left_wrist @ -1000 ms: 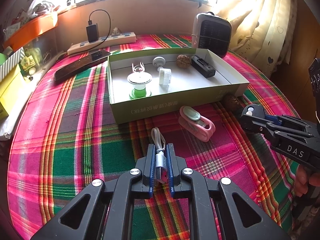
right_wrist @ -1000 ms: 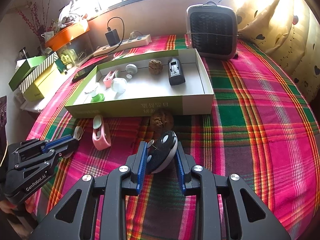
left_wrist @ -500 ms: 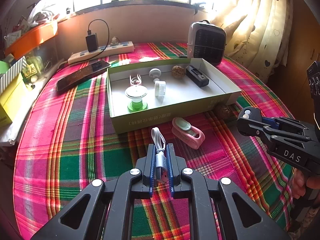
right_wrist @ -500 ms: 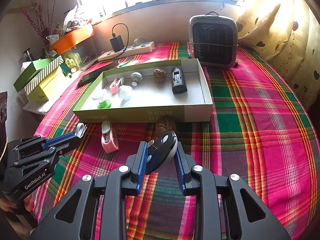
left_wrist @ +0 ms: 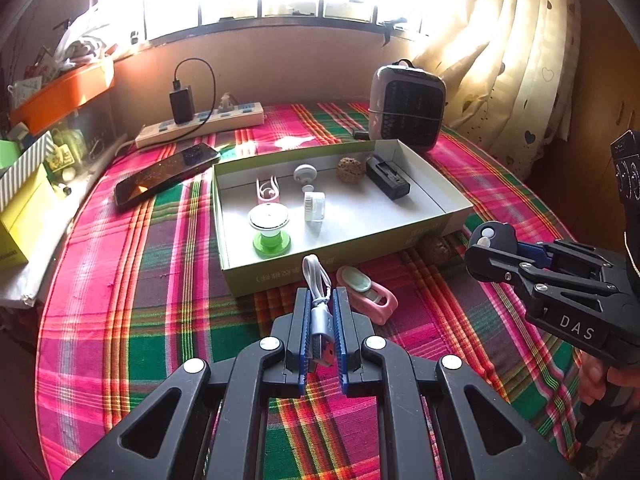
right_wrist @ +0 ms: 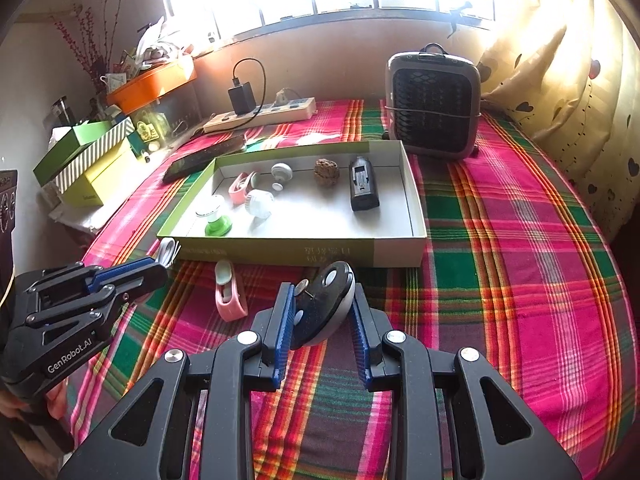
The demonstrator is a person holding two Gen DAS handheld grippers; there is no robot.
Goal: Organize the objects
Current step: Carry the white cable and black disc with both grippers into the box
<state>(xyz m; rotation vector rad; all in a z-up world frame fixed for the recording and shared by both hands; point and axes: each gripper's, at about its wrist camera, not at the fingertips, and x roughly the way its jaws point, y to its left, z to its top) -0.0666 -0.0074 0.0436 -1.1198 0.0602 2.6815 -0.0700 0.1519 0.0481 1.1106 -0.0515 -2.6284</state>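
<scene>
Left tool point(left_wrist: 320, 316) clamps the grey USB cable point(left_wrist: 318, 304); right tool point(right_wrist: 322, 312) grips the black round device point(right_wrist: 326, 304); both face the shallow green cardboard box point(right_wrist: 280, 254), presumably for depositing.

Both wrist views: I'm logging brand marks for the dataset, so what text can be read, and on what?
"DAS": on the black right gripper, seen from the left wrist.
"GenRobot.AI": on the black left gripper, seen from the right wrist.
Print on the front wall of the green-sided cardboard box: too blurred to read.

home: heart curtain point(left_wrist: 516, 64), plaid tablecloth point(left_wrist: 120, 280), heater point(right_wrist: 434, 106)
</scene>
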